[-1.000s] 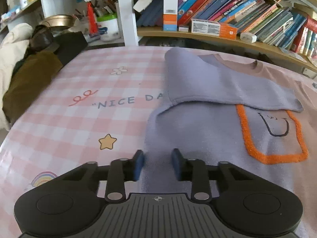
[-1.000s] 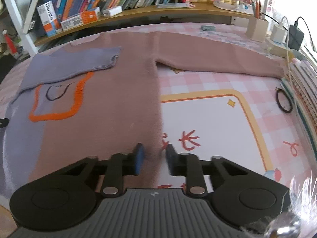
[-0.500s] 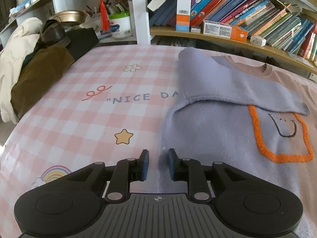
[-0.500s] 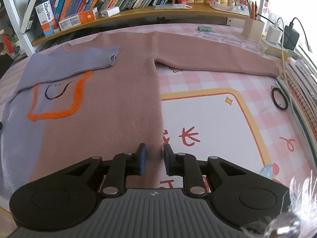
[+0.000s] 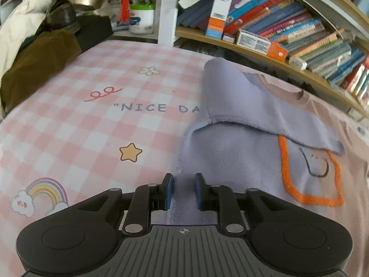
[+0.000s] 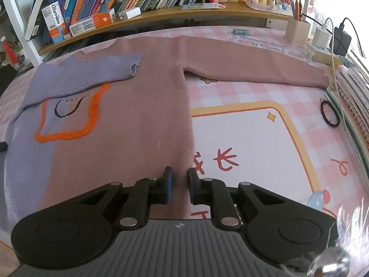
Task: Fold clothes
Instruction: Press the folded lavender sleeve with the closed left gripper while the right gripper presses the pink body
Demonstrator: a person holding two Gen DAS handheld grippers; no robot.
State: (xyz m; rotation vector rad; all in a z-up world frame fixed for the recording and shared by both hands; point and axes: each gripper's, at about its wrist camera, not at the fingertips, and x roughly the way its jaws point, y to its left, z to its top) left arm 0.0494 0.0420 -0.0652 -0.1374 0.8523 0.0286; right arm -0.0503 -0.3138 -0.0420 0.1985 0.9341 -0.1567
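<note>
A sweater lies flat on the pink checked tablecloth (image 5: 92,127), lilac (image 5: 230,152) on its left half and mauve (image 6: 138,115) on its right, with an orange-outlined patch. Its lilac sleeve (image 5: 242,101) is folded across the chest. The mauve sleeve (image 6: 253,62) stretches out to the right. My left gripper (image 5: 183,180) is shut on the lilac side edge near the hem. My right gripper (image 6: 180,174) has the mauve side edge between its pads, and its jaws are closing on the fabric.
A bookshelf runs along the far edge of the table. A heap of cream and brown clothes (image 5: 34,57) lies at the left. A black hair tie (image 6: 330,113), stacked notebooks (image 6: 355,106), a pen holder (image 6: 296,28) and chargers (image 6: 341,39) crowd the right side.
My left gripper shifted sideways to the lilac edge and rolled a little, ending with fabric between its pads. My right gripper stayed put while its jaws narrowed on the mauve edge.
</note>
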